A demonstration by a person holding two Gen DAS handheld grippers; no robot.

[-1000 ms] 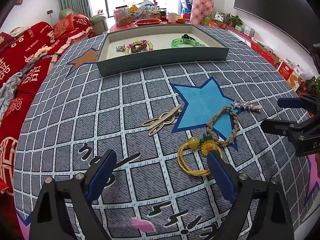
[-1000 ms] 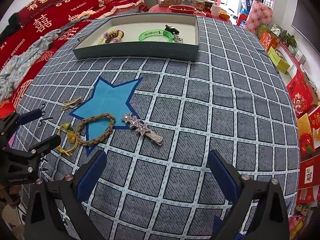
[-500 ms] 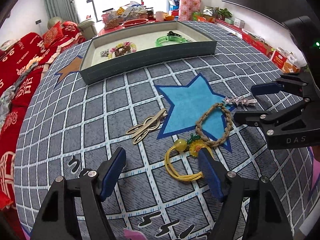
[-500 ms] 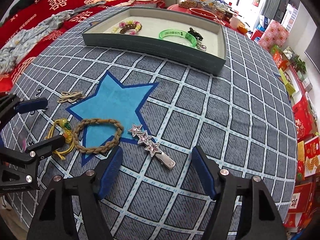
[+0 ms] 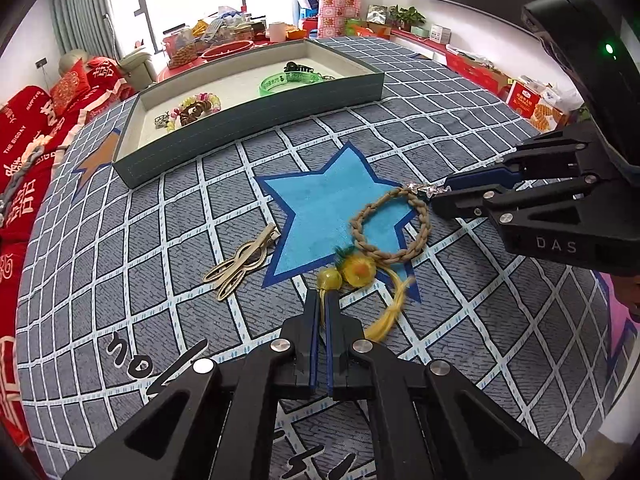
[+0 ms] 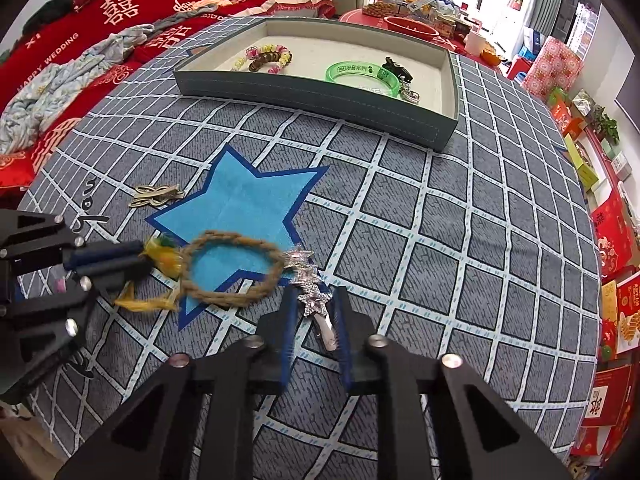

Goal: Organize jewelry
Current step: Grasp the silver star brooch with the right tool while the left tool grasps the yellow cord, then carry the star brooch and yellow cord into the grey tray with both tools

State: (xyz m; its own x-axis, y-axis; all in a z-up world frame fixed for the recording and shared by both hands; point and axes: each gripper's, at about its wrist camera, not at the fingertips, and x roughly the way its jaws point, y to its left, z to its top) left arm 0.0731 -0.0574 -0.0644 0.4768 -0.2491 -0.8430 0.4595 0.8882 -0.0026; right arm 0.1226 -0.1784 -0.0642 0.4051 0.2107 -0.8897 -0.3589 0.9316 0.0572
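My left gripper is shut on the yellow cord of a bead-and-flower hair tie, also seen in the right wrist view. My right gripper has its jaws narrowed around a silver star hair clip, partly hidden in the left wrist view. A braided rope bracelet lies on the blue star between them. A gold clip lies to the left. The grey tray at the back holds a bead bracelet and a green bangle.
The table has a grey checked cloth with a blue star. A red sofa runs along the left. Boxes stand on the floor beyond the right edge. A cluttered red table stands behind the tray.
Both grippers moved forward and closed. The left one shut on the yellow hair tie's cord and shifted it. The right one narrowed around the star clip.
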